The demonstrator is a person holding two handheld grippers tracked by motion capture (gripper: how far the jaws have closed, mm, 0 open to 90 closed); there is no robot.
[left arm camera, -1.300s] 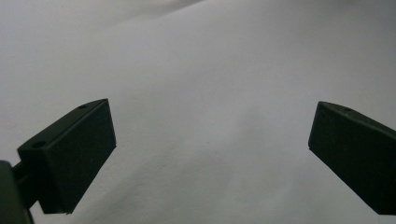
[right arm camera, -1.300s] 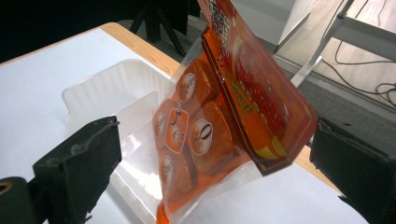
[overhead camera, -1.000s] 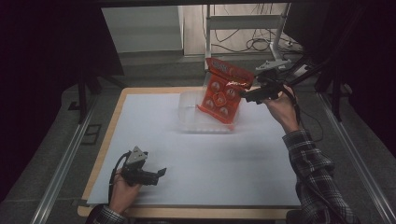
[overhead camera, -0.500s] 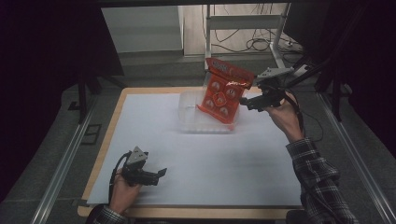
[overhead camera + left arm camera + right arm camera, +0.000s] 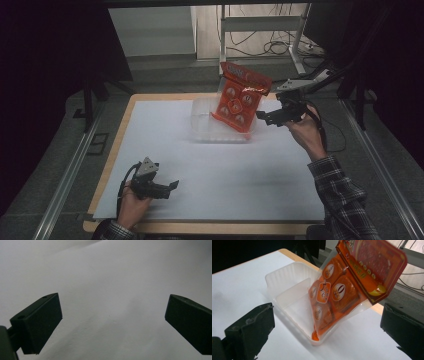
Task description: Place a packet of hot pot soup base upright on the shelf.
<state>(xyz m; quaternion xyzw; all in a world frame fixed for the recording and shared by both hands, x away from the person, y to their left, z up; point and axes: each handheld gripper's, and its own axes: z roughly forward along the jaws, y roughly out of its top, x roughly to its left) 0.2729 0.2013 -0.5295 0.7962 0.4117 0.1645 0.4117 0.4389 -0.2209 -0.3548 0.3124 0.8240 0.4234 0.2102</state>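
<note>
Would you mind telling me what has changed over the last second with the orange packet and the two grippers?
The right gripper has drawn back from the orange packet toward the person, jaws open, no longer touching it. The packet stays leaning in the clear tray. The left gripper stays open, resting near the table's front edge.

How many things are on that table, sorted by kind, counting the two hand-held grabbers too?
Orange snack packets: 1, leaning in the tray
Clear plastic trays: 1
Hand-held grippers: 2, the left gripper and the right gripper, both open
White table sheets: 1
Total: 5
</note>
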